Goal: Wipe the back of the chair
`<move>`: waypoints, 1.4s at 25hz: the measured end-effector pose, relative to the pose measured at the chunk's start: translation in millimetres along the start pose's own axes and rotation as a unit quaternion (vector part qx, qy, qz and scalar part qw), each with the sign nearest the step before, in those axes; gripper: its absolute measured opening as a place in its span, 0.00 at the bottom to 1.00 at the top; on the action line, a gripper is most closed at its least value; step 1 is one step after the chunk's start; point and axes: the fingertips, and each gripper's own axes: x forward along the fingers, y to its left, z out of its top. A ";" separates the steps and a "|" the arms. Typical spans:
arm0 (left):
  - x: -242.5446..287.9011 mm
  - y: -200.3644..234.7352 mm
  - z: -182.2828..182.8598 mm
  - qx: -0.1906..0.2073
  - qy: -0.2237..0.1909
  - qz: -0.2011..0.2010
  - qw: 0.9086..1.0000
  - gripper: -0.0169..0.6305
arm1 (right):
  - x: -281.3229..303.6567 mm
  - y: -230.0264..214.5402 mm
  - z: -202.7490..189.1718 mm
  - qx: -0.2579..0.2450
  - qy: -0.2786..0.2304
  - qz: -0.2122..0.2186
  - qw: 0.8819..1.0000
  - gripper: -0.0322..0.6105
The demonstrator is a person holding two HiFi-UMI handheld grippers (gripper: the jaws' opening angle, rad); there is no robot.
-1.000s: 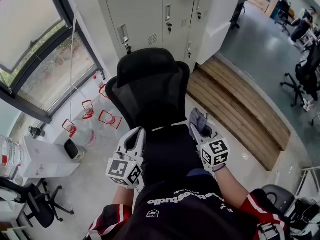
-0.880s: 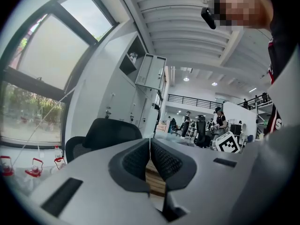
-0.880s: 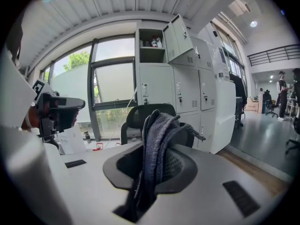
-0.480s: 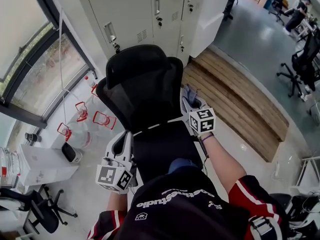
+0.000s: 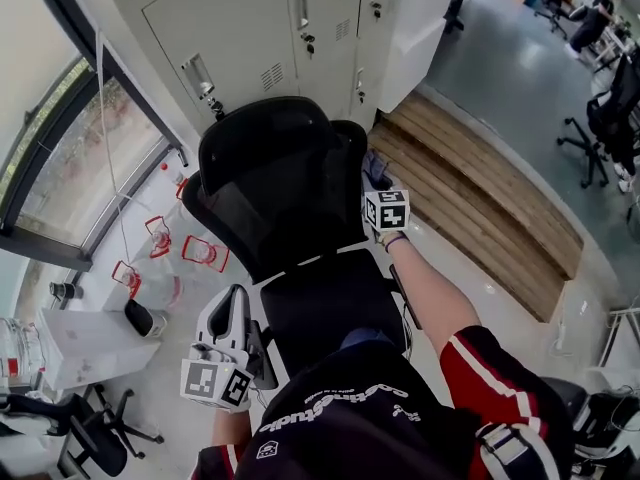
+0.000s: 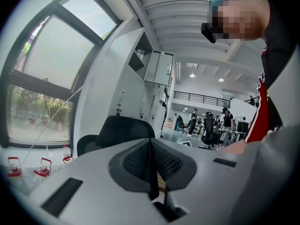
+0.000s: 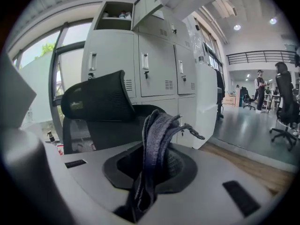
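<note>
A black mesh-backed office chair (image 5: 275,183) with a headrest stands in front of me, its back turned to me. My right gripper (image 5: 378,181) is at the right edge of the chair back, shut on a grey-blue cloth (image 7: 154,139) that sticks up between its jaws. In the right gripper view the chair back (image 7: 96,102) sits left of the cloth. My left gripper (image 5: 232,316) hangs low at the chair's left, beside the seat, shut with nothing in it. The chair's headrest (image 6: 124,130) shows beyond its jaws.
Grey metal lockers (image 5: 270,28) stand right behind the chair. Water jugs with red handles (image 5: 165,243) sit on the floor by the window (image 5: 60,168) at left. A wooden platform (image 5: 480,208) lies to the right. Other office chairs (image 5: 605,118) stand far right.
My right gripper has moved up and forward with the cloth to the right edge of the chair back. My left gripper has dropped lower and back, beside the seat.
</note>
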 end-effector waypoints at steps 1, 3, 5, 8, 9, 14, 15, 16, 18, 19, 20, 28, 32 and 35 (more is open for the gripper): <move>0.4 1.3 -2.5 -0.001 0.003 0.003 1.000 0.07 | 9.9 -3.4 0.4 -0.001 0.000 -0.003 1.000 0.17; -1.5 4.7 -6.8 -0.003 0.009 0.012 1.000 0.07 | 28.5 -7.2 1.6 -0.004 0.002 -0.007 1.000 0.16; -6.2 8.0 -9.9 -0.006 0.013 0.022 1.000 0.07 | 43.5 -9.8 0.4 -0.006 0.009 -0.013 1.000 0.16; -12.3 15.1 -12.2 -0.011 0.012 0.035 0.999 0.07 | 58.8 -11.4 -0.9 -0.005 0.017 -0.022 1.000 0.16; -14.5 18.6 -12.8 -0.014 0.011 0.040 0.999 0.07 | 62.7 -9.0 -0.7 -0.007 0.019 -0.022 1.000 0.16; -28.1 32.5 -15.5 -0.029 0.005 0.065 0.997 0.07 | 75.9 8.0 1.1 -0.012 0.024 -0.027 0.999 0.16; -30.1 33.8 -15.6 -0.032 0.003 0.068 0.997 0.07 | 76.9 12.0 1.6 -0.014 0.024 -0.027 0.999 0.16; -31.9 34.8 -15.3 -0.034 0.001 0.070 0.997 0.07 | 77.6 17.5 1.7 -0.018 0.025 -0.024 0.999 0.16; -35.6 36.8 -13.7 -0.035 -0.003 0.075 0.997 0.07 | 79.8 32.8 1.0 -0.028 0.029 -0.012 0.999 0.16; -37.5 37.9 -12.3 -0.036 -0.005 0.076 0.996 0.07 | 81.1 41.6 0.7 -0.033 0.030 -0.005 0.999 0.16; -39.5 39.1 -10.8 -0.036 -0.008 0.078 0.996 0.07 | 82.2 50.5 1.1 -0.037 0.031 0.001 0.999 0.16; -60.4 52.1 -7.3 -0.036 -0.017 0.102 0.994 0.07 | 92.5 112.1 3.7 -0.031 0.030 0.028 0.999 0.16; -73.7 60.5 -6.2 -0.040 -0.021 0.115 0.992 0.07 | 94.8 150.3 2.0 -0.045 0.030 0.054 0.997 0.16; -82.4 63.4 -7.1 -0.042 -0.024 0.122 0.991 0.07 | 95.6 182.0 0.8 -0.048 0.031 0.080 0.995 0.16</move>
